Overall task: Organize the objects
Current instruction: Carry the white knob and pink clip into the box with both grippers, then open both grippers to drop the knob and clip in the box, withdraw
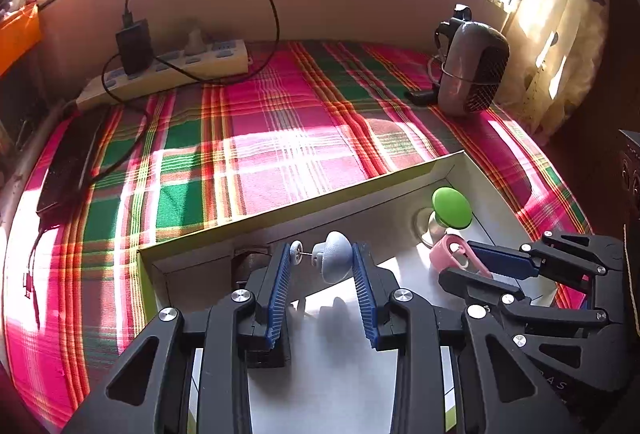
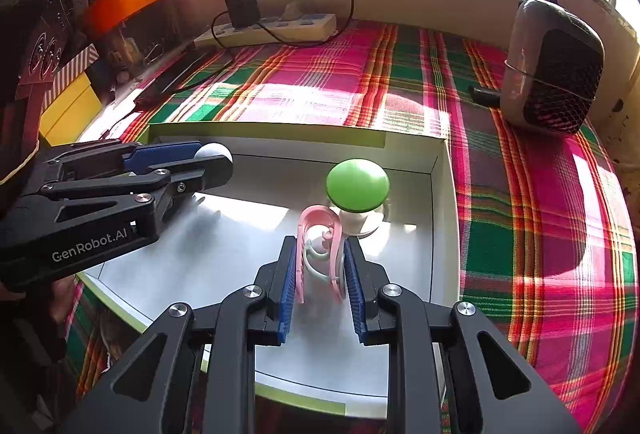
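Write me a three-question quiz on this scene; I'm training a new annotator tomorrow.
1. True or false: the green mushroom-shaped suction hook stands inside the shallow white cardboard box.
2. What do the left tongs hold? A) pale blue mushroom-shaped hook B) black charger C) phone
3. Fill in: the right tongs are shut on the ____ plastic clip.

Key: 1 true; 2 A; 3 pink.
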`<state>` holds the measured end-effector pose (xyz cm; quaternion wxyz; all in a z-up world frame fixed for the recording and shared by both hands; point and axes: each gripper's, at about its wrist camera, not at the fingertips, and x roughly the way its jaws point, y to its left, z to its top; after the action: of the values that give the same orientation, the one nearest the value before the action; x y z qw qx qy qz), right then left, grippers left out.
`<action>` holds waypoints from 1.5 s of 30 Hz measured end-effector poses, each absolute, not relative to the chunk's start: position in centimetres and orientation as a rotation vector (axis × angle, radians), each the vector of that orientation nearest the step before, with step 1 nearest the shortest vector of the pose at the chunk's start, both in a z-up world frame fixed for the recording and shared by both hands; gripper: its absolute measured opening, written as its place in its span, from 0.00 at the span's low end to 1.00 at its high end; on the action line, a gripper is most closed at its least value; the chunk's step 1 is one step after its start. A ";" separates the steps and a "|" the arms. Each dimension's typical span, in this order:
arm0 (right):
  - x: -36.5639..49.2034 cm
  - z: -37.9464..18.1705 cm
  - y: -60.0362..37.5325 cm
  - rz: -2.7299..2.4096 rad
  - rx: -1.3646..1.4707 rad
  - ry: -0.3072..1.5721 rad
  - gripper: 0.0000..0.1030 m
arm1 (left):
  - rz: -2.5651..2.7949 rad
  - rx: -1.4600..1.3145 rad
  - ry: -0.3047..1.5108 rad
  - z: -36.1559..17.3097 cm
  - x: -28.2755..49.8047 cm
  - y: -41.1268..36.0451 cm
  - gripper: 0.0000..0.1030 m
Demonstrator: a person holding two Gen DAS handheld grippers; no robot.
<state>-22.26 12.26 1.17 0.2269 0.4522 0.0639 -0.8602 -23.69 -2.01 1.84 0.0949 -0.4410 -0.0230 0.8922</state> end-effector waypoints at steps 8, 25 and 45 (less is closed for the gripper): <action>-22.8 0.7 11.8 -2.371 1.250 0.187 0.24 | 2.643 -1.335 -0.036 1.3 -24.7 -1.6 0.29; -23.0 0.5 11.5 -2.395 1.237 0.225 0.24 | 2.655 -1.352 0.008 1.1 -25.0 -1.4 0.29; -23.1 0.5 11.4 -2.414 1.236 0.202 0.26 | 2.635 -1.387 0.009 0.7 -25.2 -1.2 0.29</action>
<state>-23.09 11.43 0.54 0.2096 0.4443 0.0726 -0.8680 -25.17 -1.19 0.75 0.0818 -0.4643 0.0031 0.8819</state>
